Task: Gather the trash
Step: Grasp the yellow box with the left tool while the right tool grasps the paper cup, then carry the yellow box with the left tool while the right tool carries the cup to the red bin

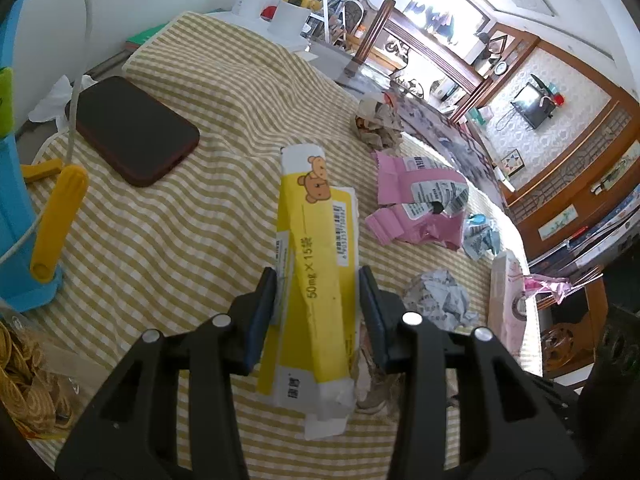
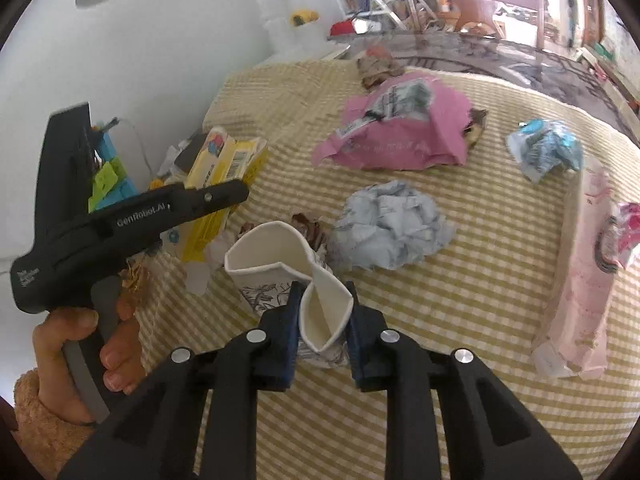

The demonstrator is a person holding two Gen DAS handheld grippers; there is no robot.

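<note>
On the yellow-and-white checked worktop a dark red phone lies far left; the left gripper has its jaws closed around a long yellow medicine box with a bear print; right of it lies a torn pink mailer bag; the right gripper pinches the rim of a crushed white paper cup, a crumpled pale-blue paper wad beside it.

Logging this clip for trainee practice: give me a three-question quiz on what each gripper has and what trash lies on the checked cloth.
1. True or false: the right gripper squeezes a crushed paper cup.
2. What sits between the left gripper's fingers?
A. yellow medicine box
B. phone
C. pink mailer bag
3. What colour is the crumpled paper ball beyond the cup?

Key: 1 true; 2 A; 3 pale blue-grey.
</note>
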